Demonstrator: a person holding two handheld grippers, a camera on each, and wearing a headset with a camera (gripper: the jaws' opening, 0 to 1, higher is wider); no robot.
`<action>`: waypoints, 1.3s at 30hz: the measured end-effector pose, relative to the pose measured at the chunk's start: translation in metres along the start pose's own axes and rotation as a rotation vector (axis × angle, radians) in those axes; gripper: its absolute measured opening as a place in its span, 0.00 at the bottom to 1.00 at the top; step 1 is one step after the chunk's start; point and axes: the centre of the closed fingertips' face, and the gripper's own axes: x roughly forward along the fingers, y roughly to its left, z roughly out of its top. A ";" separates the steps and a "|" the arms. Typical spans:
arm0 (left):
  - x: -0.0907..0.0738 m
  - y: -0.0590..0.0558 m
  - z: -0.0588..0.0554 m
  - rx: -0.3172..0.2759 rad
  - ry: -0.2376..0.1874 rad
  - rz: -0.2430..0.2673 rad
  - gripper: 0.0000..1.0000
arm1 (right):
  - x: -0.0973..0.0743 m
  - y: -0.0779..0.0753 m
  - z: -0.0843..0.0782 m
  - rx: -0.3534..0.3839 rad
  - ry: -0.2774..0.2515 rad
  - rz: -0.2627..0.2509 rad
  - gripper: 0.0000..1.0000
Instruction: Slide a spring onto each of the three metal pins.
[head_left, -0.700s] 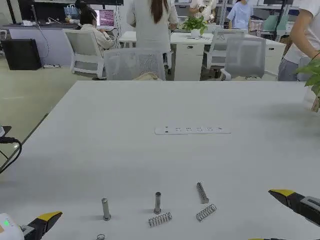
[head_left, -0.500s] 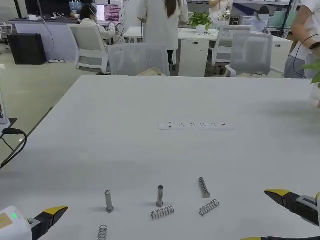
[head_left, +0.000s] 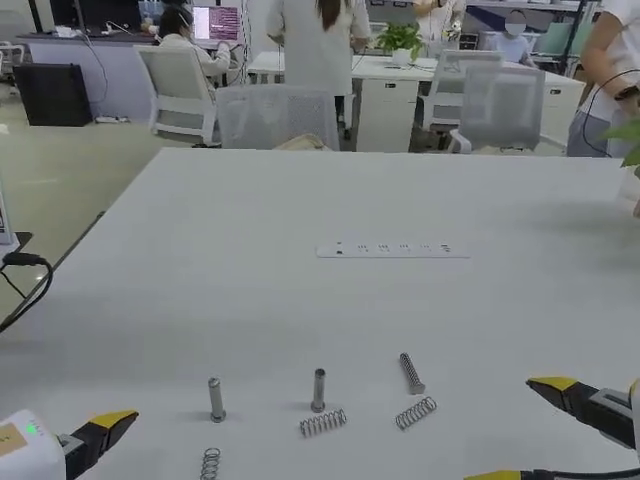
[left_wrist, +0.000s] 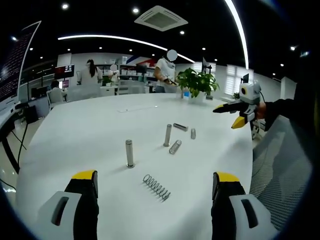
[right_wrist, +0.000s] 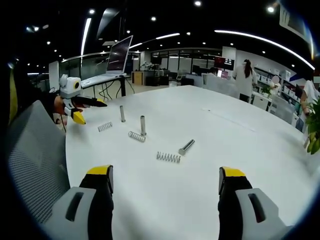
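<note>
Two metal pins stand upright on the white table (head_left: 300, 220): a left pin (head_left: 215, 398) (left_wrist: 129, 153) (right_wrist: 122, 113) and a middle pin (head_left: 318, 390) (left_wrist: 168, 135) (right_wrist: 142, 125). The third pin (head_left: 411, 372) (left_wrist: 180, 127) (right_wrist: 186, 147) lies on its side. Three loose springs lie flat: the left spring (head_left: 209, 464) (left_wrist: 156, 186) (right_wrist: 105, 126), the middle spring (head_left: 323, 422) (left_wrist: 175, 146) (right_wrist: 135, 136) and the right spring (head_left: 415, 412) (left_wrist: 193, 133) (right_wrist: 168, 157). My left gripper (head_left: 100, 430) (left_wrist: 156, 176) hovers open at the near left. My right gripper (head_left: 520, 430) (right_wrist: 165, 172) is open at the near right. Both are empty.
A white power strip (head_left: 392, 250) lies mid-table beyond the pins. A potted plant (left_wrist: 196, 82) stands at the table's right edge. Grey chairs (head_left: 275, 118) line the far side, with people at desks behind. A black cable (head_left: 25, 290) hangs off the left edge.
The head camera has tilted a little, bringing the left spring fully into sight. Pins, springs and both grippers hold their places.
</note>
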 end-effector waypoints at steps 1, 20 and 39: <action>0.000 0.000 0.000 0.000 0.001 -0.001 0.93 | 0.000 0.000 0.000 0.000 0.000 -0.001 0.86; -0.002 0.002 -0.001 0.007 0.014 0.004 0.92 | 0.003 -0.001 -0.004 -0.006 0.018 0.013 0.84; -0.001 0.002 -0.001 0.005 0.007 0.000 0.91 | 0.001 -0.001 -0.002 -0.013 0.024 0.008 0.83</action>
